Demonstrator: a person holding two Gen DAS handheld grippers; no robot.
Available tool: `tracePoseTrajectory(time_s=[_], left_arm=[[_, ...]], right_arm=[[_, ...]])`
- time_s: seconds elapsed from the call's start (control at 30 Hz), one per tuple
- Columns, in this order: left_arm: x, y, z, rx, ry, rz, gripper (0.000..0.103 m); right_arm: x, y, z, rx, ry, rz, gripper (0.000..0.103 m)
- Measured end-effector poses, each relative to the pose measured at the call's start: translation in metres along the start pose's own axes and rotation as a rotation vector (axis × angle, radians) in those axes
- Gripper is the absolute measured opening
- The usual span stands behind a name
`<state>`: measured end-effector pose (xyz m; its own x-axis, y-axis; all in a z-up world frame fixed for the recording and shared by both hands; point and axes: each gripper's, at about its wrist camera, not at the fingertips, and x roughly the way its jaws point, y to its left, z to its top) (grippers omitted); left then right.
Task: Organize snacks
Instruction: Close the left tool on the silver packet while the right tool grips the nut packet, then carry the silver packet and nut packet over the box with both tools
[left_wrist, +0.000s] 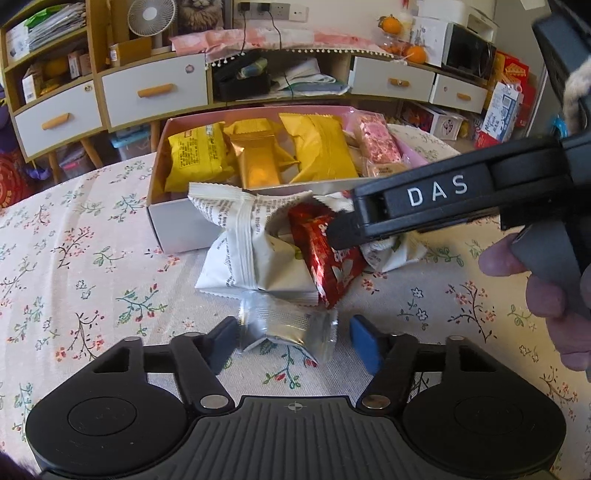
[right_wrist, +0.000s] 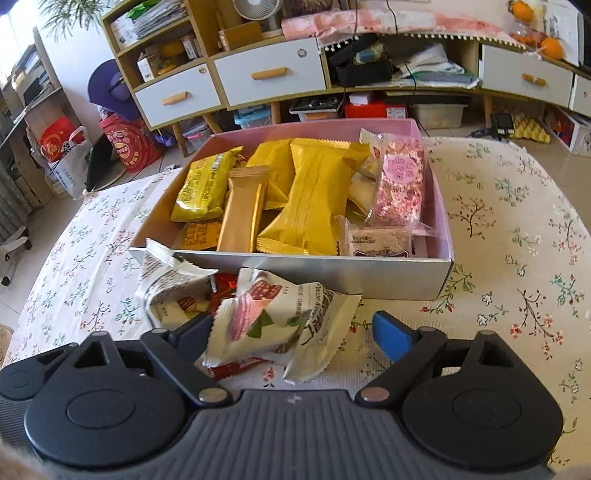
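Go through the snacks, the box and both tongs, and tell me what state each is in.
Box: open, partly filled.
Clear-wrapped snack: on the table, between the left tongs, ungripped.
White pouch: crumpled, between the open right tongs.
Red packet: outside the box.

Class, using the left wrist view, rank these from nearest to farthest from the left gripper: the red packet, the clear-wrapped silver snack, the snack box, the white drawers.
1. Clear-wrapped silver snack: between the left gripper fingers.
2. Red packet: just beyond, in the pile.
3. Snack box: behind the pile.
4. White drawers: against the far wall.
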<state>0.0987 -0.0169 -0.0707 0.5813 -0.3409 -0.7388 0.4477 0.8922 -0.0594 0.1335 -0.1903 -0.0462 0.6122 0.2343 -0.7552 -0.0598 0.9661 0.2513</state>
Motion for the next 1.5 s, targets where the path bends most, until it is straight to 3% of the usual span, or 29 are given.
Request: tracePoseTrajectory(time_s=[0.07, 0.3, 0.37, 0.93, 1.5], left_arm=[[0.0, 0.002, 0.001, -0.008, -0.002, 0.001, 0.053], [-0.002, 0.007, 0.003, -0.016, 0.004, 0.01, 0.041], [-0.003, 0.007, 0.004, -0.01, 0.008, 0.012, 0.039], [-0.012, 0.015, 0.009, -0.024, 0.019, 0.015, 0.037], [-0.03, 0.014, 0.013, -0.017, -0.012, 0.006, 0.036]], right_arm=[[0.001, -0.003, 0.0, 0.017, 0.008, 0.016, 0.08], [-0.003, -0.002, 0.0, 0.008, 0.012, 0.036, 0.065], [-0.006, -0.001, 0.001, -0.006, 0.014, 0.041, 0.053], [-0.019, -0.018, 0.002, 0.021, 0.049, 0.044, 0.038], [-0.037, -0.02, 0.005, 0.036, 0.038, 0.073, 0.037]])
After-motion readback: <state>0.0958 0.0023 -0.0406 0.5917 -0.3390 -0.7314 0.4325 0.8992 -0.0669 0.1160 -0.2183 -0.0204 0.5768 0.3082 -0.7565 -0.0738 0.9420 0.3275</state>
